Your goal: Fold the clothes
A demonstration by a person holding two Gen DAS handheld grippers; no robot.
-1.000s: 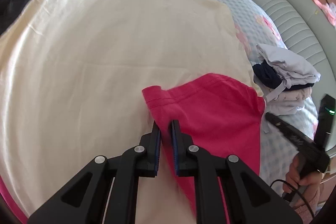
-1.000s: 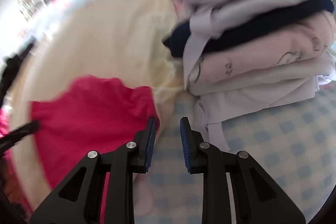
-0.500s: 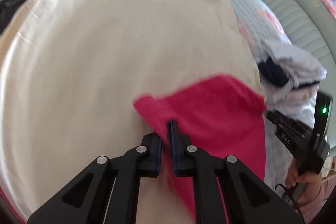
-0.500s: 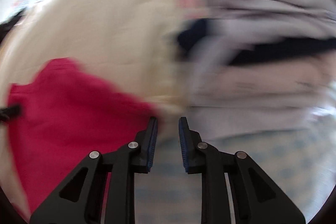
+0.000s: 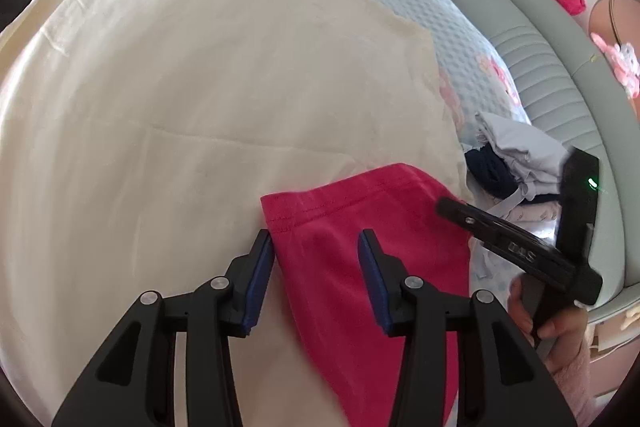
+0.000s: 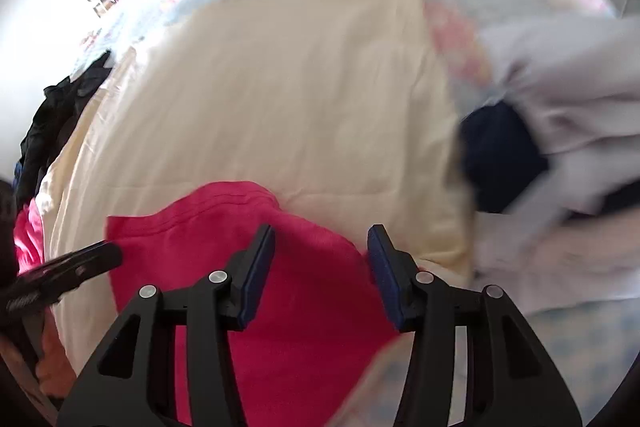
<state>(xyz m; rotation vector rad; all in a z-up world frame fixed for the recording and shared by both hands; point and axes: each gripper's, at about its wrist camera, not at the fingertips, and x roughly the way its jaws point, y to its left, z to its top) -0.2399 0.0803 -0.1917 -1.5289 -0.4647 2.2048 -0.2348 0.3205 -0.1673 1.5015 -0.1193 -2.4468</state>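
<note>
Pink garment (image 5: 360, 267) lies hem-outward on cream sheet (image 5: 200, 87); left tool (image 5: 316, 267) and right tool (image 6: 320, 267) both spread apart.

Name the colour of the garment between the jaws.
Bright pink garment; clearest in the left wrist view.

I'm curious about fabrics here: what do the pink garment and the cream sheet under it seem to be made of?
The pink garment looks like soft matte knit, perhaps cotton jersey: a stitched double-seam hem shows and it drapes limply. The cream sheet looks like thin, smooth woven cloth, likely cotton, judging by its sharp fold creases and slight sheen. Neither can be confirmed by sight.
</note>
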